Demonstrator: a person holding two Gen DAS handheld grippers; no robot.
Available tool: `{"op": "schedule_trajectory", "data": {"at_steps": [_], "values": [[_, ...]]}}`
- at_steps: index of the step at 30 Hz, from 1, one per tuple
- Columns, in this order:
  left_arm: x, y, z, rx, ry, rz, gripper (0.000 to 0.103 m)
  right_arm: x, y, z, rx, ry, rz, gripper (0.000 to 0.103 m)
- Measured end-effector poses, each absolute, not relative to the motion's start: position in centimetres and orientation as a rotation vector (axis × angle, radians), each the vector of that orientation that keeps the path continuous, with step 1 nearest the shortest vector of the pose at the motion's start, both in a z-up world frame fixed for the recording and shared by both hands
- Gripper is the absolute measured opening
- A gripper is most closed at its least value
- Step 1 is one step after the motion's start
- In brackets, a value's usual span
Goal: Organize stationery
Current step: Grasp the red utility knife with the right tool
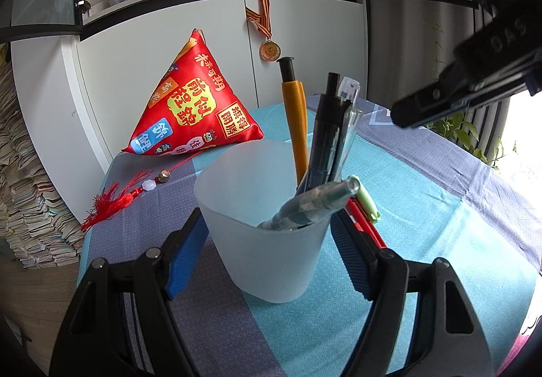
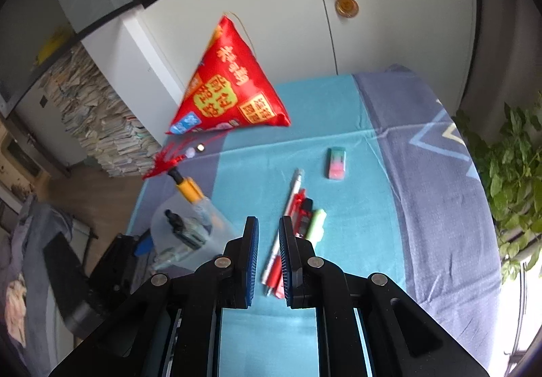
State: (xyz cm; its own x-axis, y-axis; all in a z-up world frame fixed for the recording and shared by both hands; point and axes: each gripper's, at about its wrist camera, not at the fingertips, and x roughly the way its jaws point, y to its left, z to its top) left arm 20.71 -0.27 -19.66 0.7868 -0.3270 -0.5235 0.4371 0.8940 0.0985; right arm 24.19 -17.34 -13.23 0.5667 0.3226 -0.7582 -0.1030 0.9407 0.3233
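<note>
My left gripper (image 1: 267, 214) is shut on a frosted plastic cup (image 1: 271, 258), its blue pads against the walls near the rim. In the cup stand an orange pen (image 1: 294, 112), black pens (image 1: 325, 133) and a slanting teal pen (image 1: 318, 200). My right gripper (image 2: 269, 221) hovers over the table with only a narrow slit between its pads and nothing in it. Under it lie a white pen (image 2: 294, 187), a red pen (image 2: 298, 204) and a green highlighter (image 2: 316, 224). A green-pink eraser (image 2: 337, 163) lies farther back. The cup (image 2: 189, 234) is to the right gripper's left.
A red triangular pouch (image 1: 196, 105) with a tassel (image 1: 115, 204) sits at the table's back left. Behind it are white cabinet doors with a medal (image 2: 346, 5) hanging. Stacked papers (image 1: 27, 190) stand on the floor at left, and a plant (image 2: 515, 173) at right.
</note>
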Motion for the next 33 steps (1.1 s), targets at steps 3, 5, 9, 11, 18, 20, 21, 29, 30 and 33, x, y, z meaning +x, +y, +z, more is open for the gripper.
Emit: {"op": "schedule_trajectory", "data": {"at_steps": [3,5,9,11,18,20,21,29,30,33], "values": [[20.7,-0.3,-19.7,0.22,0.521,-0.415,0.074,25.1,-17.8,-15.8,0.26,1.024,0.22,0.012],[20.7,-0.2,-19.7,0.221,0.521,-0.415,0.074,25.6,-18.0,-17.0,0.276,1.061,0.222,0.012],[20.7,-0.3,-19.7,0.221,0.521,-0.415,0.074,26.1,-17.6,-18.8,0.297,1.114,0.244,0.012],[20.7,-0.2,-19.7,0.221,0.521,-0.415,0.074,26.1,-17.2,-19.3,0.295,1.131,0.253,0.012],[20.7,-0.3,-19.7,0.22,0.521,-0.416,0.074,27.0,-15.6,-21.0,0.294,1.187,0.275,0.012],[20.7,-0.2,-19.7,0.221,0.521,-0.416,0.074,27.3,-15.5,-21.4,0.288,1.197,0.256,0.012],[20.7,-0.3,-19.7,0.221,0.521,-0.415,0.074,27.4,-15.4,-21.7,0.284,1.204,0.24,0.012],[20.7,-0.3,-19.7,0.223,0.521,-0.415,0.073,27.5,-17.3,-22.1,0.262,1.189,0.115,0.012],[20.7,-0.2,-19.7,0.223,0.52,-0.415,0.073,27.5,-17.6,-22.2,0.274,1.189,0.116,0.012],[20.7,-0.2,-19.7,0.223,0.522,-0.415,0.073,27.8,-18.2,-22.3,0.31,1.202,0.134,0.012]]}}
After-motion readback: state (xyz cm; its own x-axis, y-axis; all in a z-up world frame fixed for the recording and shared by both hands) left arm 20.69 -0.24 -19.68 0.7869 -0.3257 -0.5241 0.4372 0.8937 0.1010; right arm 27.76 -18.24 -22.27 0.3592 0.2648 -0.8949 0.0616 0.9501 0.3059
